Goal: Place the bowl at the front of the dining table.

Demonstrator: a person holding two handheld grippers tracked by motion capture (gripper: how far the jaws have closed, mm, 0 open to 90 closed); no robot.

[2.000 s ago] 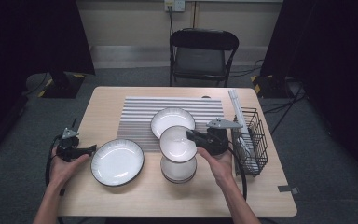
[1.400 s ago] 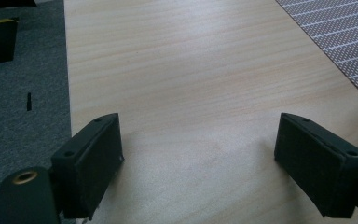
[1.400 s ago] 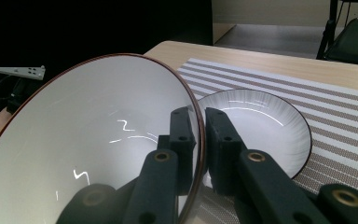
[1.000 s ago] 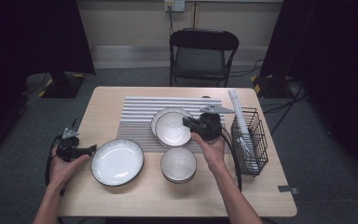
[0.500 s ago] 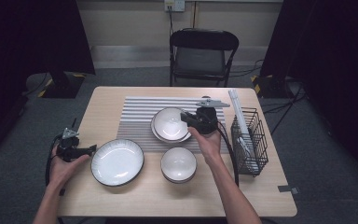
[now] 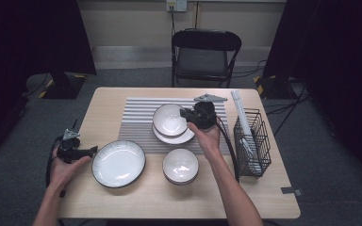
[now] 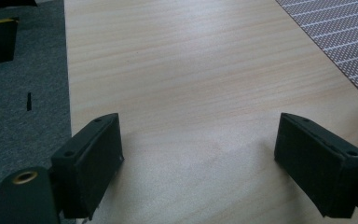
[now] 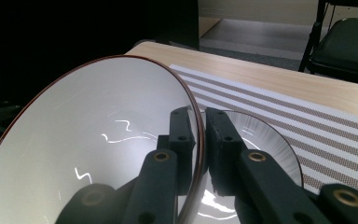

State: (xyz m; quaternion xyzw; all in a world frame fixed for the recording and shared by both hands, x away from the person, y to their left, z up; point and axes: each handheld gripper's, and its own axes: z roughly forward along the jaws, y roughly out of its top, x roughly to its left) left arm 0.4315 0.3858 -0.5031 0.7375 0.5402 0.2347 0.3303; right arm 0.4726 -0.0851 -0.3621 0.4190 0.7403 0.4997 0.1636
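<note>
My right gripper (image 6: 187, 114) is shut on the right rim of a white bowl (image 6: 169, 118) with a thin brown edge. The bowl hangs just over a white ribbed plate (image 6: 174, 137) on the striped mat. In the right gripper view the two jaws pinch the bowl (image 8: 88, 140) at its rim, and the plate (image 8: 268, 147) lies below and behind it. My left gripper (image 6: 92, 151) rests at the table's left edge, beside a large dark-rimmed plate (image 6: 118, 163). Its jaws stand open (image 7: 200, 154) over bare wood. Another white bowl (image 6: 180, 165) sits in front of the mat.
A black wire rack (image 6: 252, 141) with white sticks stands at the table's right side. The grey striped mat (image 6: 136, 117) covers the table's middle and back. A folding chair (image 6: 205, 52) stands behind the table. The mat's corner (image 7: 345, 37) lies ahead of the left gripper.
My right gripper has carried the white bowl from above the front bowl back to over the plate on the mat. The left hand has stayed still.
</note>
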